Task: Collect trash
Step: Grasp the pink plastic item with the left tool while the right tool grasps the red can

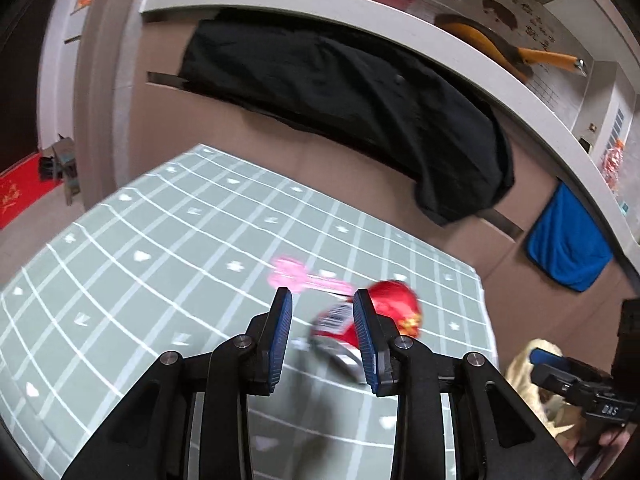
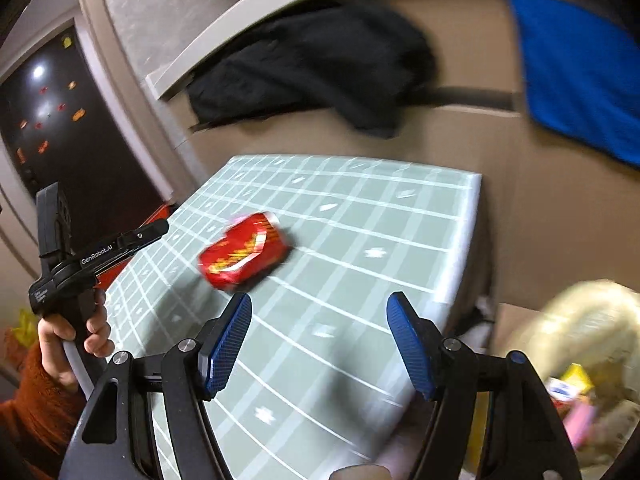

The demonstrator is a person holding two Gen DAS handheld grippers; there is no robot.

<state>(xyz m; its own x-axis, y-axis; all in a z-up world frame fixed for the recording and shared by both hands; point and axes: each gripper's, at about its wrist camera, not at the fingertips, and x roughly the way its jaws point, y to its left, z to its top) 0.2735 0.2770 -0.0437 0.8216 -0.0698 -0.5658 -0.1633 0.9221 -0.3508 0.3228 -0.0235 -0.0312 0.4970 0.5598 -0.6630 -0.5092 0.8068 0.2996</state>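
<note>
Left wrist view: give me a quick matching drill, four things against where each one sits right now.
Things:
1. red snack wrapper
2. pink wrapper
3. black garment
4. blue cloth

Places:
A. hanging at the right, below the counter edge
B. draped over the cabinet front
C. on the checked tablecloth, just behind the left claw's right finger
D. flat on the tablecloth, beyond the claw tips

Pairs: 1-C, 2-D, 3-B, 4-A

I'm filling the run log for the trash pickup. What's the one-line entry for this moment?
left gripper: open, empty | right gripper: open, empty | red wrapper: on checked table, ungrabbed | pink wrapper: on table
</note>
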